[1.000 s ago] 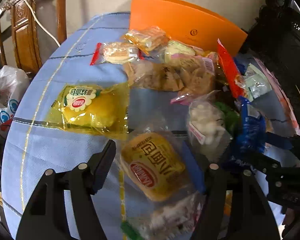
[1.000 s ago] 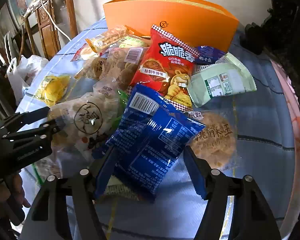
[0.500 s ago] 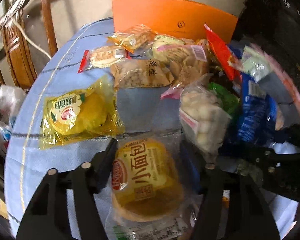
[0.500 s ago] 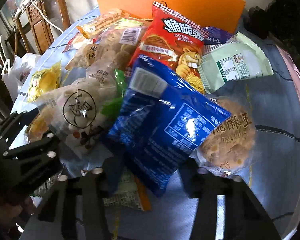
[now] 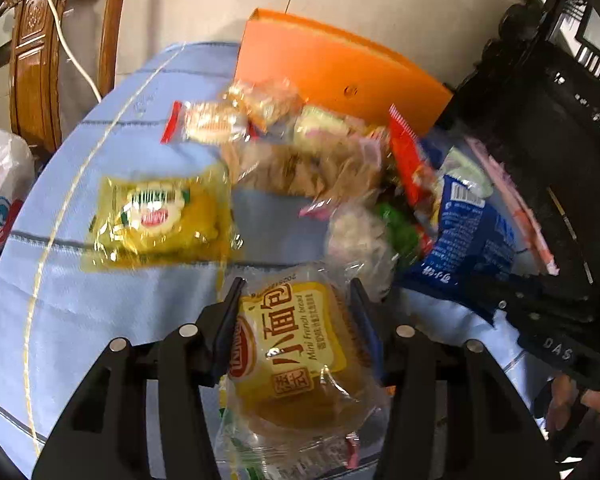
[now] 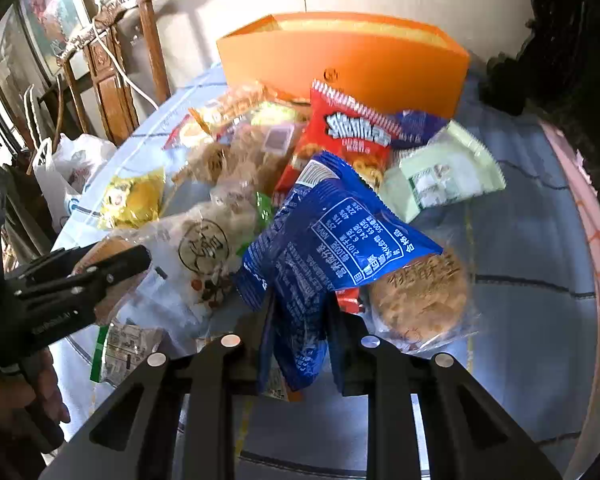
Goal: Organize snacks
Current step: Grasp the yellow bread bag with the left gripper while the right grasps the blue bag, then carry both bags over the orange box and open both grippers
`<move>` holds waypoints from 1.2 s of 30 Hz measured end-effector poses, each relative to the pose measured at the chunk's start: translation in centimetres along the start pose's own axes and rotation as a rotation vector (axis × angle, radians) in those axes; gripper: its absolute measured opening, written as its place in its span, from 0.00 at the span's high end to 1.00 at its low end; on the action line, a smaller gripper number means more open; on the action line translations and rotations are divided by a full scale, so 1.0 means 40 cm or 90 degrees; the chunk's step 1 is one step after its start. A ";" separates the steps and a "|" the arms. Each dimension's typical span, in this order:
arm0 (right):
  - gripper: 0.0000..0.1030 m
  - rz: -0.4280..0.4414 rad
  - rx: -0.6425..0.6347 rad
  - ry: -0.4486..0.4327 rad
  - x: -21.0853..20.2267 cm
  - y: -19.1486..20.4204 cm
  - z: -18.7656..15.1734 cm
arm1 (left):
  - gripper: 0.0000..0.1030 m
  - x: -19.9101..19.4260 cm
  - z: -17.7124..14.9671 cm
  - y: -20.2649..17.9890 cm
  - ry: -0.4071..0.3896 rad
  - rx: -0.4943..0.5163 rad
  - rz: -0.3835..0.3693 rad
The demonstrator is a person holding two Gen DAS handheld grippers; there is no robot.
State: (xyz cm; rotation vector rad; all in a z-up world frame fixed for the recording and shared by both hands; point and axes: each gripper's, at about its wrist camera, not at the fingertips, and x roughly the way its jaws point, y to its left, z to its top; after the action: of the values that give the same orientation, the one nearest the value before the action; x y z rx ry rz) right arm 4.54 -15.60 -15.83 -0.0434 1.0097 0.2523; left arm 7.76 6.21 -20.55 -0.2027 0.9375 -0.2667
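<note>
The left gripper [image 5: 296, 304] is closing, its 2 fingers pinching a clear-wrapped yellow mini French bread packet [image 5: 296, 356]. The right gripper [image 6: 300, 312] is closing on a crinkled blue foil snack bag [image 6: 320, 248], among loose snacks before an open orange cardboard box [image 6: 352, 64] on the blue tablecloth [image 6: 520, 248].

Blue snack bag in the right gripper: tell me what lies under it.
Under the blue snack bag, pinched in the closing right gripper, a round cookie pack and a red wrapper corner peek out on the tablecloth. Anything directly beneath stays covered.
</note>
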 end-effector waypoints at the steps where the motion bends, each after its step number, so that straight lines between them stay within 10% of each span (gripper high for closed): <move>1: 0.78 0.006 0.004 -0.005 -0.007 -0.003 0.004 | 0.52 -0.009 0.004 -0.001 -0.006 -0.001 -0.001; 16: 0.78 0.025 0.005 -0.138 -0.217 -0.058 0.187 | 0.52 -0.156 0.222 -0.096 -0.124 0.035 -0.039; 30: 0.76 -0.020 -0.033 -0.194 -0.232 -0.176 0.714 | 0.50 -0.064 0.829 -0.229 -0.213 0.082 0.005; 32: 0.67 -0.026 -0.025 -0.176 -0.173 -0.197 0.781 | 0.32 0.001 0.902 -0.232 -0.179 0.075 0.014; 34: 0.24 -0.045 -0.007 -0.137 -0.107 -0.223 0.819 | 0.08 0.052 0.941 -0.224 -0.165 0.072 0.059; 36: 0.24 -0.065 -0.007 -0.126 -0.081 -0.225 0.833 | 0.08 0.085 0.954 -0.212 -0.158 0.061 0.086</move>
State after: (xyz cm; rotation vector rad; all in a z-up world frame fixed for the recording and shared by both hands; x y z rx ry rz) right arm 32.69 -19.89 3.96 -0.0777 0.8065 0.1650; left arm 39.62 -0.75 1.30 -0.0815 0.6874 -0.1571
